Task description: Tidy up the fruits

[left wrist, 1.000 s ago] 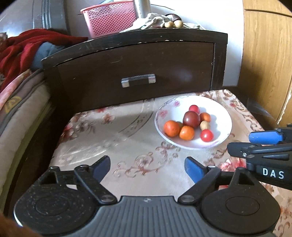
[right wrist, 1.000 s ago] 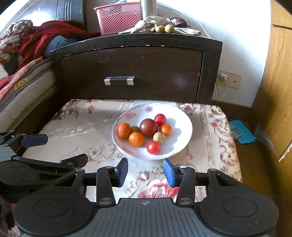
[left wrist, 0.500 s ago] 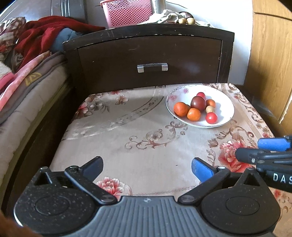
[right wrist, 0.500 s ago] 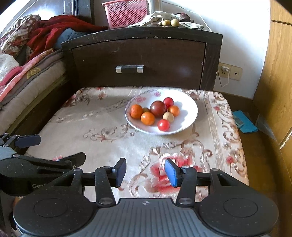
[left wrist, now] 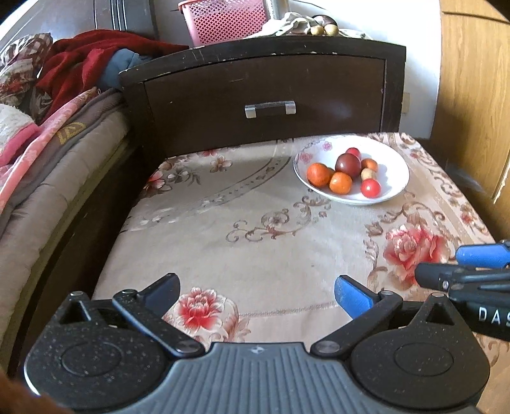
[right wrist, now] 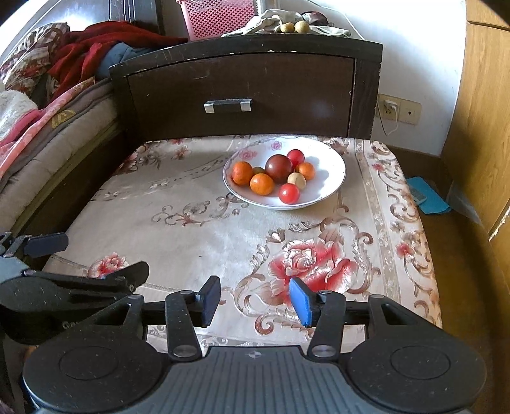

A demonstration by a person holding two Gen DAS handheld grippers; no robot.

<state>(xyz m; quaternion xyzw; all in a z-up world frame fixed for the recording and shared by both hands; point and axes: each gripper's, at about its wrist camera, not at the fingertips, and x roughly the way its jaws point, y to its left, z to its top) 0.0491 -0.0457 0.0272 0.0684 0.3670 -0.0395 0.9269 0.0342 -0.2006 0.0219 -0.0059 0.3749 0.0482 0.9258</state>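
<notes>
A: Two grippers, and we hold both low at the near edge of the flowered cloth (right wrist: pixel 223 242). Since a second ago we have drawn back: the white bowl (right wrist: pixel 331 165) filled mid-frame then, and now it sits small in the upper centre of the right wrist view and upper right of the left wrist view.

B: The fruits have not shifted in it. We count two red tomatoes, one at the front (right wrist: pixel 289 193); three orange fruits, one at the bowl's left (right wrist: pixel 241 173); a dark round fruit (right wrist: pixel 278 168) in the middle; and a pale small one (right wrist: pixel 296 181). A greenish bit peeks behind the oranges, perhaps another fruit; we cannot tell.

A: Our left gripper (left wrist: pixel 256 291) stands wide, nothing between its fingers. Our right gripper (right wrist: pixel 255 301) is parted more narrowly, also holding nothing.

B: In the left wrist view the right gripper pokes in at the lower right edge; in the right wrist view the left one lies at the lower left. They sit near each other, not touching.

A: Room to move: bare cloth spans the whole middle of both frames between us and the bowl. The dark drawer cabinet (right wrist: pixel 242 92) walls the top of the frame just behind the bowl, bedding (left wrist: pixel 47 153) crowds the left, a wooden panel (right wrist: pixel 478 111) the right.

B: The pink basket (left wrist: pixel 223 20) sits atop the cabinet, top centre.
</notes>
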